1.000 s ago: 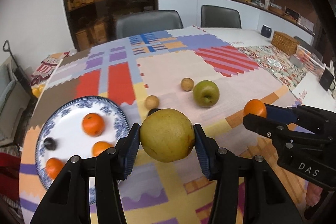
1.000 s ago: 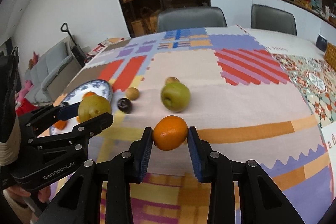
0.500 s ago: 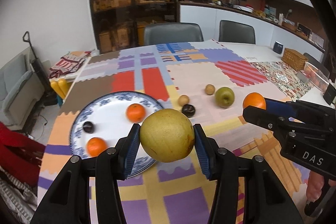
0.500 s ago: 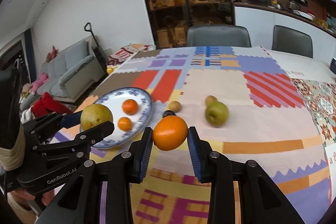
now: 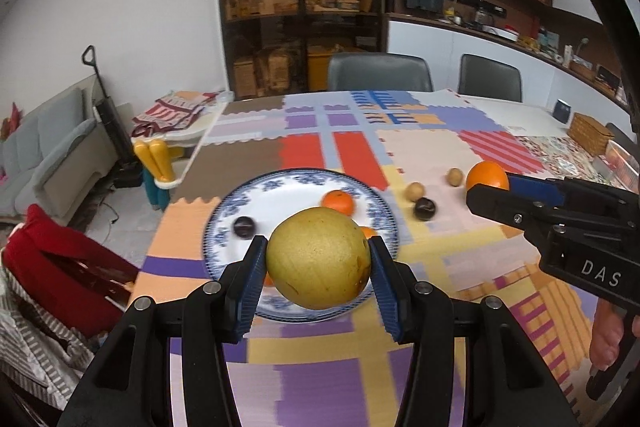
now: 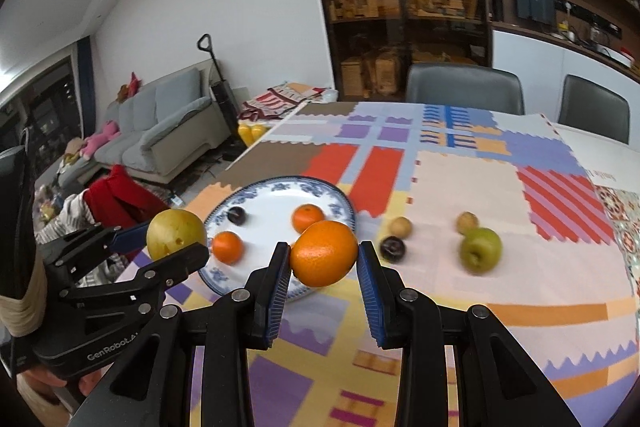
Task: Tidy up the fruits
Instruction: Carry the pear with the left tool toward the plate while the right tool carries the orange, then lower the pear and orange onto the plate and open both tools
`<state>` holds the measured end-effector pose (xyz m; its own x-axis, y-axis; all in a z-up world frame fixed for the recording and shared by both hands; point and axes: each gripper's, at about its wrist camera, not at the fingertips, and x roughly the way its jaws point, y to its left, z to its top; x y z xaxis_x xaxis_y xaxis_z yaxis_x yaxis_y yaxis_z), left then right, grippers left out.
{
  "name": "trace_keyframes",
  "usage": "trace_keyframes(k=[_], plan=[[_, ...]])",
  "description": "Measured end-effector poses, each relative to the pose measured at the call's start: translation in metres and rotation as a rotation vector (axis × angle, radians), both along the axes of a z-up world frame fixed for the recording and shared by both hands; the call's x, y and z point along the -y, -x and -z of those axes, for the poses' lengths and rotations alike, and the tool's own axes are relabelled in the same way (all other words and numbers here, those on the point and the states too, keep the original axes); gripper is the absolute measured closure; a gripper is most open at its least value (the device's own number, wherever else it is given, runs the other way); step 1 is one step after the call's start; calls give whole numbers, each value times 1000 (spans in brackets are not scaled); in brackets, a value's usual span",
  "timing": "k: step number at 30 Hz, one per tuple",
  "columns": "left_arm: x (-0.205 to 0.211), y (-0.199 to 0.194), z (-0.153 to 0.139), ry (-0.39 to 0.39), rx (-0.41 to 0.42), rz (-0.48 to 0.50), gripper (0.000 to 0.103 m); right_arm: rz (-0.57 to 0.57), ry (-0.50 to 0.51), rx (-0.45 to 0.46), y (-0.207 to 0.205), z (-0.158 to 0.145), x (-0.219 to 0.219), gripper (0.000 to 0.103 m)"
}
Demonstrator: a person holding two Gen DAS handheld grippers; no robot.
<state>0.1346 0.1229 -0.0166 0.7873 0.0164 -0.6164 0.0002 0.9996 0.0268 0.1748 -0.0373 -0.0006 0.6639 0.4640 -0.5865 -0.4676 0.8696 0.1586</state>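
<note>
The pear [image 5: 318, 258] hides most of two small oranges on the plate [image 5: 224, 211]; the green apple [image 6: 480, 249] is motion-blurred.

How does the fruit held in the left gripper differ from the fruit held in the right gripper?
The yellow pear is dull yellow-green with a brownish mark low on one side; the orange is bright orange and even in colour. The yellow pear looks larger, so the left gripper holds its jaws wider than the right gripper. Both fruits are round, clamped between blue pads and held above the table near the blue-patterned plate.
</note>
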Motion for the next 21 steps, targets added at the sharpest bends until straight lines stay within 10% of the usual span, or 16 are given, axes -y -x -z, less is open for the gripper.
trace_keyframes(k=[21], plan=[[-55,-53,28,-64,-41,21,54,-96,43,-71,-48,34,-74,68]])
